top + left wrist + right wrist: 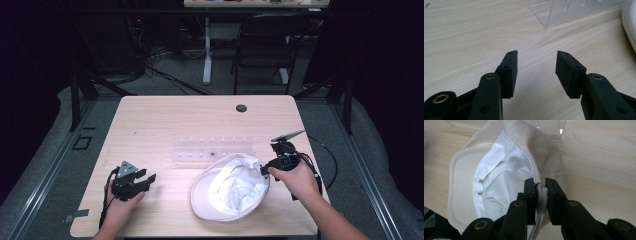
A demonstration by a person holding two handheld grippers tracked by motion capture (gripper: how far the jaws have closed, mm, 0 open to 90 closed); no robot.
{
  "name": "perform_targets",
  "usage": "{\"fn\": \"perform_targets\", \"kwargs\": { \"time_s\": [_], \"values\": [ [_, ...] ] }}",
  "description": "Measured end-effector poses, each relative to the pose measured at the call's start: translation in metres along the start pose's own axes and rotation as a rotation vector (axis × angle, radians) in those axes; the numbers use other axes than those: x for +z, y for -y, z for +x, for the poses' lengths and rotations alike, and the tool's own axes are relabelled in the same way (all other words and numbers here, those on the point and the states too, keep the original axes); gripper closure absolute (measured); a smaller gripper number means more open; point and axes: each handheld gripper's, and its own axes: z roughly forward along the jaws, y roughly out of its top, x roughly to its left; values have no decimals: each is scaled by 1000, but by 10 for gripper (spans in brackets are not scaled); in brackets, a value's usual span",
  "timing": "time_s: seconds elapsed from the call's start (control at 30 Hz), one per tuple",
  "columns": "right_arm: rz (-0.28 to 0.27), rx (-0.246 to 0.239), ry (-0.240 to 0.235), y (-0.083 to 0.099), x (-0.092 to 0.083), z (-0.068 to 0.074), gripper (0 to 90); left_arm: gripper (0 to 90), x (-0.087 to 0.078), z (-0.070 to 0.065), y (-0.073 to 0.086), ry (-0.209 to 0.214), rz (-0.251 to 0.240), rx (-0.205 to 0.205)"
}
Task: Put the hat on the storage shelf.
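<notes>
A cream cloth hat (231, 189) lies upside down on the table's front right, its white lining showing. My right gripper (263, 169) is shut on the hat's rim at its right edge; in the right gripper view the cream hat (506, 165) has its rim pinched between the two jaws of that gripper (540, 185). My left gripper (147, 180) rests open at the front left of the table, well left of the hat. In the left gripper view this open gripper (536, 61) has nothing between its jaws, only bare wood.
A clear acrylic rack (212, 150) lies on the wooden table (150, 125) just behind the hat, seen also as the clear rack (564, 12) ahead of the left gripper. A dark hole (241, 108) marks the table's back. A chair (265, 45) stands beyond.
</notes>
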Motion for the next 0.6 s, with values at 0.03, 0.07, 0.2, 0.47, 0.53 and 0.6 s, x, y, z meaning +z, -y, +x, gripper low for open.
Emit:
{"fn": "perform_targets", "kwargs": {
  "time_s": [0.03,0.07,0.2,0.47,0.53,0.6],
  "values": [
    [5,-2,4,-1,-1,1,795,527,0,0,0,0,0,0],
    [10,-5,7,-1,-2,1,795,527,0,0,0,-1,0,3],
    [15,-36,50,-3,-3,6,794,527,0,1,0,-2,3,1],
    [74,-92,123,-7,-5,17,799,528,0,1,0,-2,5,6],
    [104,-101,138,-9,-6,21,798,528,0,1,0,-3,2,2],
    [110,-108,139,-9,-6,21,798,528,0,1,0,-2,2,4]
  ]
}}
